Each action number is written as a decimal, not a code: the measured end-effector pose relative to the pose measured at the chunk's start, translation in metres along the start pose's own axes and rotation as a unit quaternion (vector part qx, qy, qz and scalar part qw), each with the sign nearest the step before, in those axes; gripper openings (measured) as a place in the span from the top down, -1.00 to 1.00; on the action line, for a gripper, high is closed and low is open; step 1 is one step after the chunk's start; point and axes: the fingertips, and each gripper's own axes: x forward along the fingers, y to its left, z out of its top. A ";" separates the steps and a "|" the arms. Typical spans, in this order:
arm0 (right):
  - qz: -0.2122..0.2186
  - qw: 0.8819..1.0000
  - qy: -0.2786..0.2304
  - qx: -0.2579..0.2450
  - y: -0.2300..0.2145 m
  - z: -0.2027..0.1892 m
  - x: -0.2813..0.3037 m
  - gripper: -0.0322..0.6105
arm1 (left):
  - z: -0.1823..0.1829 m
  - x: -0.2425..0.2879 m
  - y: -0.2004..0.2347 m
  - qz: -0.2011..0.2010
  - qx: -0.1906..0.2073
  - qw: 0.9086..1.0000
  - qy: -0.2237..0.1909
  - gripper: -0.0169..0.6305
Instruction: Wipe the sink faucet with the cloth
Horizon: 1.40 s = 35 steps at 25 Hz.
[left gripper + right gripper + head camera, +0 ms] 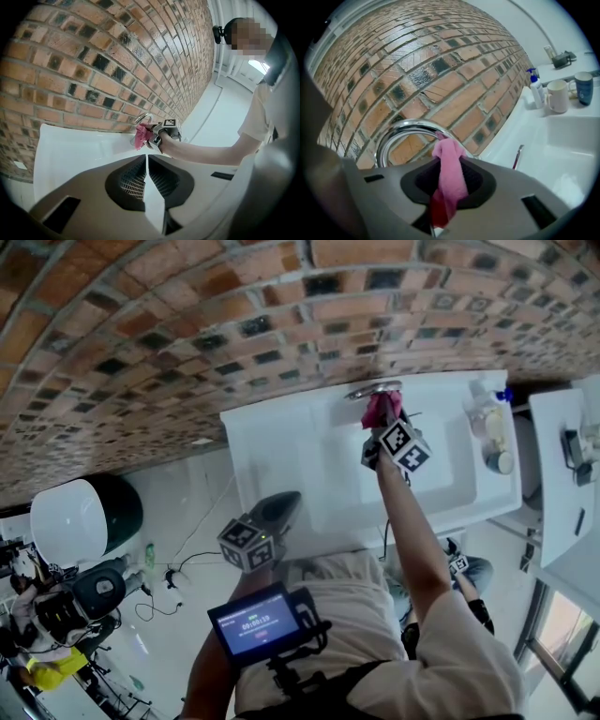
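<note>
A curved chrome faucet (401, 131) rises at the back of the white sink (309, 460), against the brick wall. My right gripper (382, 432) is shut on a pink cloth (449, 176), and the cloth's top touches the faucet's arch. From the head view the cloth (382, 407) sits just below the faucet (373, 389). The left gripper view also catches the cloth (140, 137) and faucet (143, 117) from afar. My left gripper (278, 512) hangs back at the sink's near left edge, shut with nothing in it.
A soap pump bottle (537, 90), a white mug (557, 95) and a dark blue mug (583, 87) stand on the counter right of the basin. A thin chrome lever (517, 157) stands beside the faucet. Brick wall (187, 324) runs behind the sink.
</note>
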 end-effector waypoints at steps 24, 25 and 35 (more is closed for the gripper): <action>0.124 0.933 -0.015 -0.338 0.083 0.001 -0.029 0.63 | -0.009 0.019 -0.023 -0.011 0.012 1.000 0.012 0.96; 0.130 0.924 -0.018 -0.358 0.085 -0.002 -0.028 0.63 | -0.010 0.021 -0.025 -0.012 0.012 1.000 0.014 0.96; 0.163 0.864 -0.008 -0.476 0.099 -0.034 -0.028 0.63 | -0.007 0.029 -0.026 -0.012 0.008 1.000 0.015 0.96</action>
